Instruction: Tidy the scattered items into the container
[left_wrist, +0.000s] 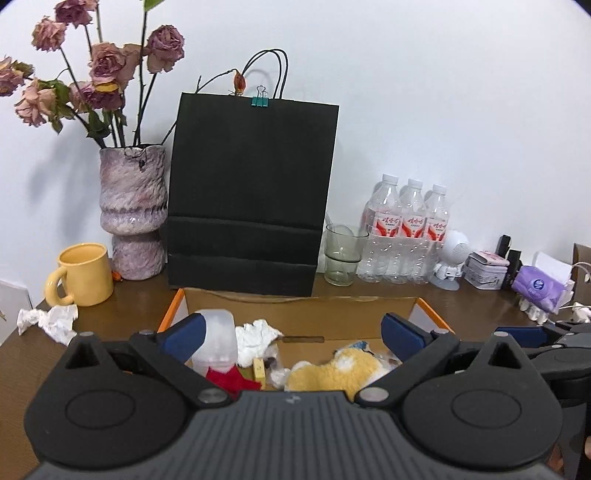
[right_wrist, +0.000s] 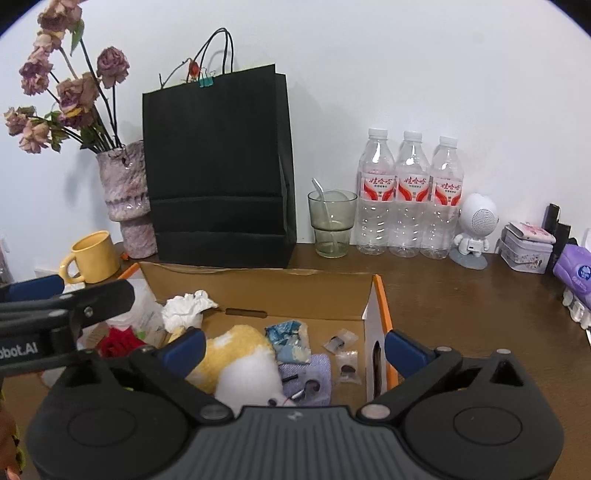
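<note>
An open cardboard box with orange edges sits on the brown table. It holds a yellow-and-white plush toy, a crumpled white tissue, a red item, a translucent plastic bottle, small sachets and a purple cloth. My left gripper is open and empty above the box. My right gripper is open and empty over the box's right side. A crumpled tissue lies on the table left of the box.
Behind the box stand a black paper bag, a vase of dried roses, a yellow mug, a glass, three water bottles, a white speaker figure, a tin and a purple tissue pack.
</note>
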